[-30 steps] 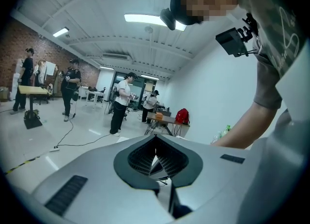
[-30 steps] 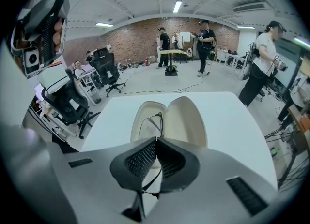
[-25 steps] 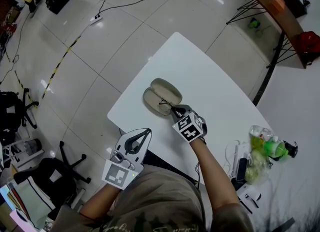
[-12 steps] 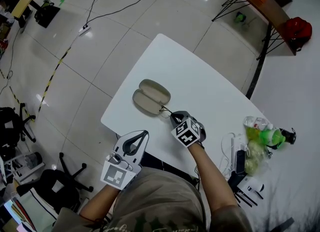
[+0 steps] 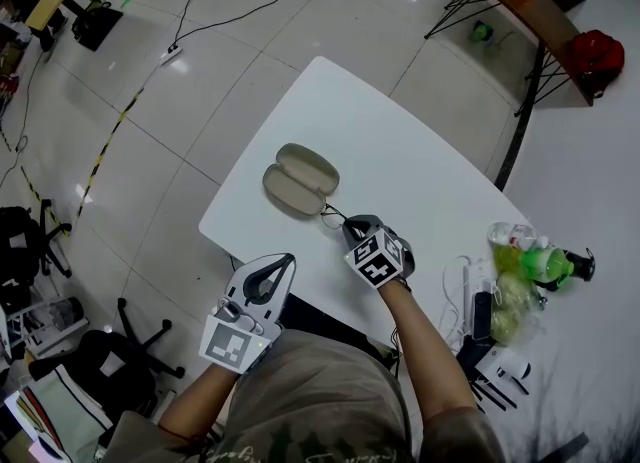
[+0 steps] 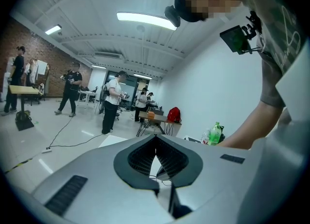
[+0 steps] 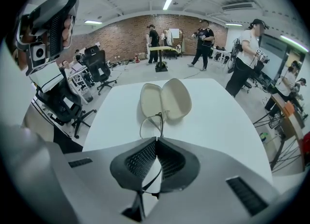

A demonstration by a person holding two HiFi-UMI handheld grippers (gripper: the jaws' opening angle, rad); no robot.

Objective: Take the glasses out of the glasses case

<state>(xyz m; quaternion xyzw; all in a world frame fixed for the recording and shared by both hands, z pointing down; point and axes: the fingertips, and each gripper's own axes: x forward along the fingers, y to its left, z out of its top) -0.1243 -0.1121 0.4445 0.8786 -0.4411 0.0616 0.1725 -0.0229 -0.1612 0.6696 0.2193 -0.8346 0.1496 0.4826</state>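
The beige glasses case [image 5: 300,179] lies open and empty on the white table [image 5: 400,151]; in the right gripper view the case [image 7: 165,99] sits just beyond the jaws. Thin-framed glasses [image 7: 151,124] stick out from my right gripper [image 7: 156,141], whose jaws are shut on them. In the head view the glasses [image 5: 332,216] hang at the case's near end, just off its rim, in front of the right gripper [image 5: 352,228]. My left gripper [image 5: 275,266] is held off the table's near edge, shut and empty; its own view shows the tips [image 6: 155,138] closed.
Bottles and bags [image 5: 520,271] and cables sit at the table's right end. An office chair [image 5: 120,351] stands on the floor at lower left. Another table [image 5: 530,11] with a red bag stands at upper right. People stand in the room beyond.
My right gripper has pulled the glasses back out of the case toward me; they now lie just outside its near rim. The left gripper has barely moved.
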